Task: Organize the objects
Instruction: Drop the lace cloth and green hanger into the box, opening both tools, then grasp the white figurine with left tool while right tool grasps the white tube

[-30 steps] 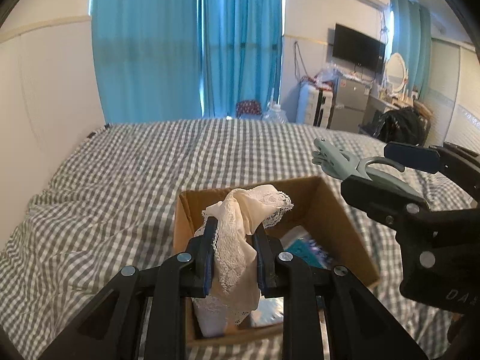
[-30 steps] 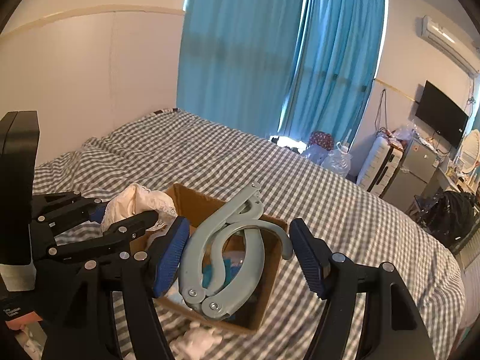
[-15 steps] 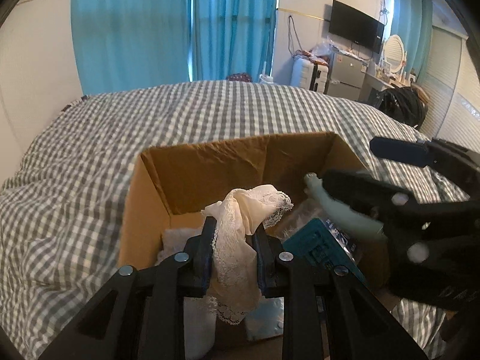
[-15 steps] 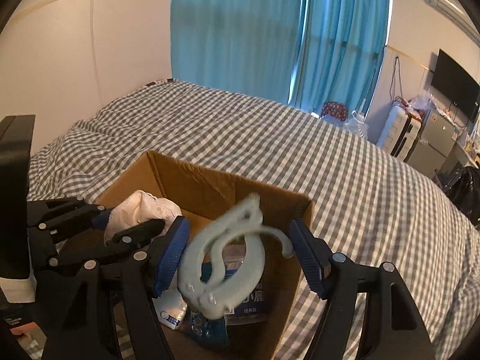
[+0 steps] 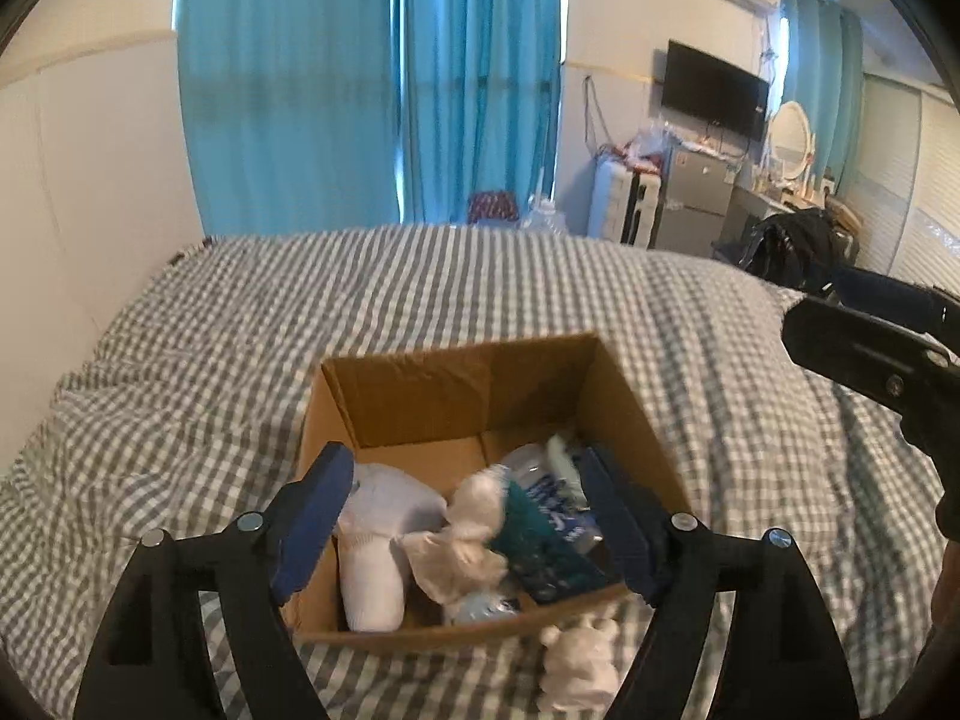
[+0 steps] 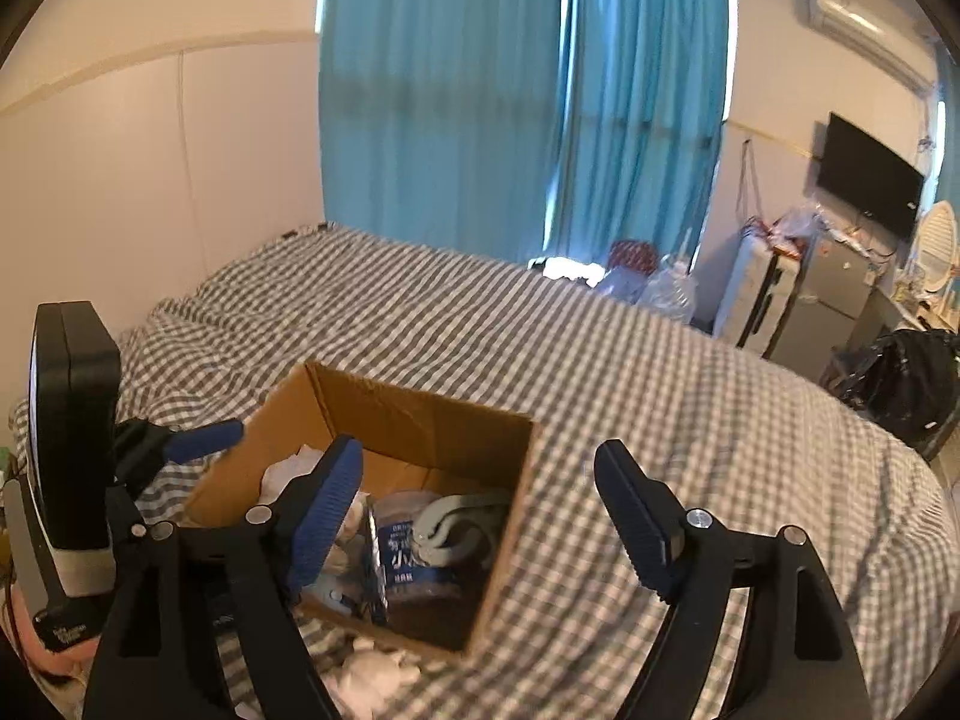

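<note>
An open cardboard box (image 5: 420, 396) sits on the checked bed; it also shows in the right wrist view (image 6: 384, 408). The cream lace cloth (image 5: 462, 546) lies inside it beside a white sock (image 5: 372, 564) and blue packets (image 5: 546, 516). The grey-blue clip (image 6: 462, 522) lies in the box on a blue packet (image 6: 402, 564). My left gripper (image 5: 462, 522) is open and empty above the box's near side. My right gripper (image 6: 480, 516) is open and empty above the box's right wall.
A white crumpled cloth (image 5: 576, 672) lies on the bed in front of the box; it also shows in the right wrist view (image 6: 372, 672). The grey checked bedspread (image 5: 420, 282) stretches to blue curtains. Furniture and a black bag (image 6: 900, 384) stand at the right.
Both grippers opened and pulled back up. The lace cloth dropped from the left gripper into the box. The clip dropped from the right gripper into the box.
</note>
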Demonstrator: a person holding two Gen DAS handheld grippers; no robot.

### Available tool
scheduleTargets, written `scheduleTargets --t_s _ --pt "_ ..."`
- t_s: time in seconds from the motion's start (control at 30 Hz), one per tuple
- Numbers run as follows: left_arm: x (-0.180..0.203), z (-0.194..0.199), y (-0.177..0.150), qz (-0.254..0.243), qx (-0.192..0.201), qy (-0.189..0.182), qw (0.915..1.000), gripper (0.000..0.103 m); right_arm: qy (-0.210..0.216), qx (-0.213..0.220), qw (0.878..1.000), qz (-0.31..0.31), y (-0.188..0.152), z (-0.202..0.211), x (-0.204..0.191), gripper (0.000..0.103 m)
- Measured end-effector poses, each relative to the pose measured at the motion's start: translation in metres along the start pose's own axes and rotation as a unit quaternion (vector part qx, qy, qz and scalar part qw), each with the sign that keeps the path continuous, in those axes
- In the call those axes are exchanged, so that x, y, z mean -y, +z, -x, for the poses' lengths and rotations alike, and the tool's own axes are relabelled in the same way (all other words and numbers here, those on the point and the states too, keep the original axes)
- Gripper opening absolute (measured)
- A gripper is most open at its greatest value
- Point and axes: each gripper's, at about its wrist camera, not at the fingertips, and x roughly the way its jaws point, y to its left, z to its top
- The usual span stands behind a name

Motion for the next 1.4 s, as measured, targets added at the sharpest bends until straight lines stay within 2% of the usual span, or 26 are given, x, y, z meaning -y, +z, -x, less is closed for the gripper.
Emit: scheduleTargets --t_s 0.07,0.13,0.4,0.67,0.9,1.1,1.33,1.4 --pt "0.003 0.018 0.003 -0.005 0.014 0.011 0.9998 0.093 -0.001 0.007 1.0 -0.004 0.0 0.023 0.006 0.081" --pt "0.007 0.036 0.005 -0.005 0.029 0.017 0.9994 0.096 -0.003 0.013 1.0 -0.006 -0.001 0.045 0.01 0.083" --pt "0.023 0.079 -0.013 -0.013 0.044 0.019 0.9988 0.098 -0.023 0.037 0.999 -0.001 -0.015 0.112 0.02 0.089" --pt "0.029 0.073 -0.061 -0.008 0.02 0.03 0.9993 0.098 -0.029 0.025 0.999 -0.016 -0.058 0.125 0.025 0.091" --pt "0.03 0.04 -0.107 -0.001 -0.02 0.041 0.999 0.098 -0.032 -0.016 0.999 -0.025 -0.113 0.091 0.02 0.091" --pt "0.039 0.005 -0.138 -0.008 -0.062 0.029 0.9976 0.098 -0.037 -0.06 0.997 -0.03 -0.152 0.05 0.018 0.091" --pt "0.061 -0.035 -0.146 -0.04 -0.079 0.001 0.9961 0.098 -0.039 -0.105 0.992 -0.05 -0.185 0.016 0.026 0.091" --pt "0.066 -0.05 -0.147 -0.052 -0.088 -0.014 0.9947 0.092 -0.044 -0.115 0.991 -0.058 -0.189 0.011 0.03 0.091"
